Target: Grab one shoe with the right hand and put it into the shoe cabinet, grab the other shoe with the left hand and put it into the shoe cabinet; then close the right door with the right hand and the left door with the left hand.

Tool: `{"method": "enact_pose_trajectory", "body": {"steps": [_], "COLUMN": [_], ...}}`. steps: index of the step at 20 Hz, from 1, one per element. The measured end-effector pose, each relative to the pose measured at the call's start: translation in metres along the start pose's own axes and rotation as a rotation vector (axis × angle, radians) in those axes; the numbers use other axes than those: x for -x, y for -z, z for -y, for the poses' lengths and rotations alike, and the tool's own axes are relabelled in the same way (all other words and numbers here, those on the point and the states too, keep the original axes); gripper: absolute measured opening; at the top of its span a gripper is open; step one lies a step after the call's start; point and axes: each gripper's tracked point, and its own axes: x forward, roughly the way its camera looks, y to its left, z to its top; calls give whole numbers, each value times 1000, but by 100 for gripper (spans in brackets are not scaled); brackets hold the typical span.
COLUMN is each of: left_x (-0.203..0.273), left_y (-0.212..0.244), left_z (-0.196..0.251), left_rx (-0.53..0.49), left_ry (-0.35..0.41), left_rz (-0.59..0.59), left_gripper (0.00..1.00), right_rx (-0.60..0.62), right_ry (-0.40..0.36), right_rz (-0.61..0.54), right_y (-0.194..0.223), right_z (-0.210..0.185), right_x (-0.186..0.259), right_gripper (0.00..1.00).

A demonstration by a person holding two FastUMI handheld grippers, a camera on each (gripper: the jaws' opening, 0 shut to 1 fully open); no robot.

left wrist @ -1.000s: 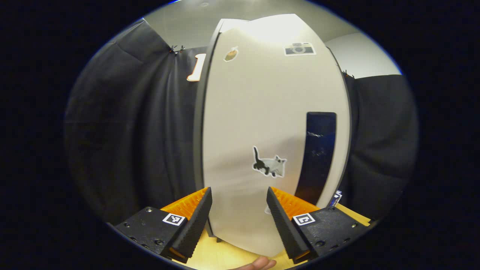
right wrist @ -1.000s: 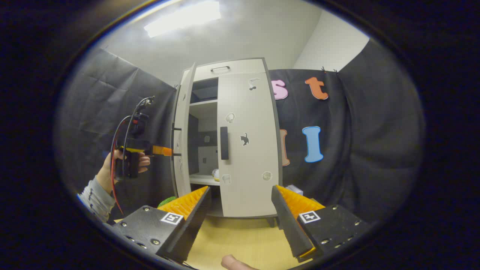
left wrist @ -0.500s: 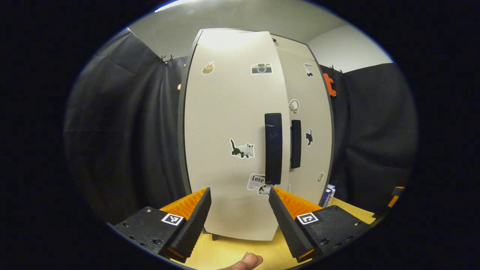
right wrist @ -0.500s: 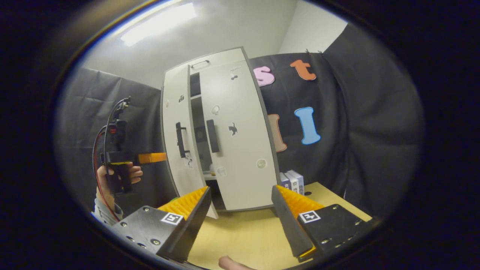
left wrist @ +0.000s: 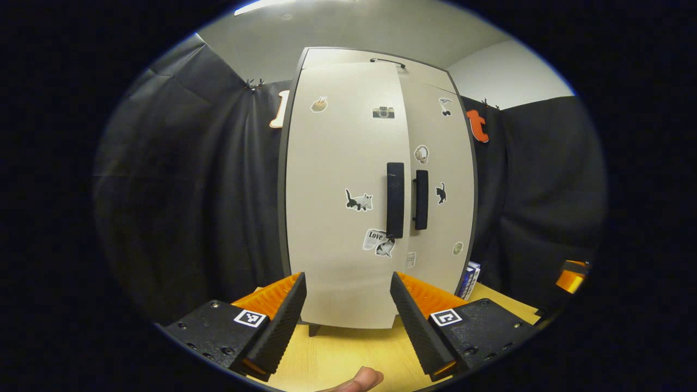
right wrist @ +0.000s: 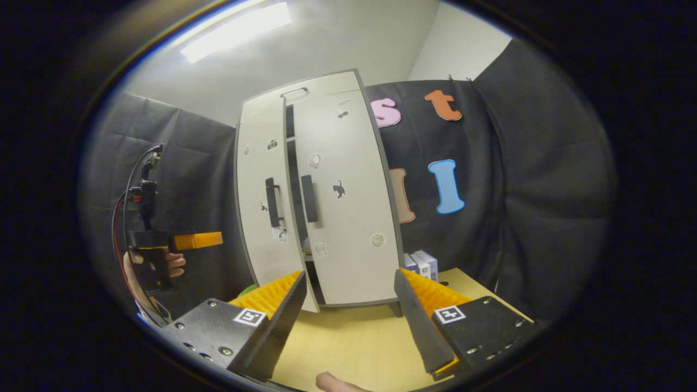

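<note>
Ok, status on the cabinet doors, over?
Both claws open, empty. Right door shut. Left door nearly shut, narrow gap visible. Left claw clear of it.

The shoe cabinet (left wrist: 375,190) is being faced head-on, near, in the left gripper view; in the right gripper view it (right wrist: 321,196) is being viewed obliquely, farther off.

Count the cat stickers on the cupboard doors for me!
2 clear ones: a black-and-grey cat sticker on the white left door, and a small black cat sticker on the white right door. Other stickers are too small to tell.
</note>
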Motion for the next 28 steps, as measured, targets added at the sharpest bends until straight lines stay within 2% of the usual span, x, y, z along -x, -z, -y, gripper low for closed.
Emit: {"method": "enact_pose_trajectory", "body": {"steps": [4, 7, 8, 12, 16, 20, 24, 25, 26, 28], "left_x": [30, 52, 59, 70, 68, 64, 64, 64, 65, 65], "left_y": [-12, 1, 9, 33, 36, 38, 38, 38, 36, 31], "left_z": [-14, -15, -11, 7, 10, 15, 25, 29, 33, 44], "left_rx": [-38, -68, -73, -24, 10, 20, 42, 40, 39, 27], "left_ry": [-69, -96, -85, -33, -43, -43, -33, -27, -24, -5], "left_rz": [82, 80, 71, 43, 31, 15, 16, 19, 22, 35], "left_gripper": [94, 94, 94, 94, 94, 94, 93, 90, 93, 93], "right_rx": [27, 64, 66, 116, 137, 156, 112, 106, 114, 135], "right_ry": [-22, -43, -48, -74, -112, -61, -98, -96, -88, -68], "right_rz": [4, 3, 7, 18, 29, 12, 0, 1, 6, 18], "right_y": [-13, -20, -23, -25, -29, -24, -26, -27, -29, -31], "right_z": [-12, -24, -28, -42, -51, -29, -25, -20, -15, -5], "right_x": [-1, -8, -9, -8, -1, 7, 15, 18, 21, 25], "right_gripper": [94, 94, 98, 96, 96, 96, 96, 96, 94, 94]}}
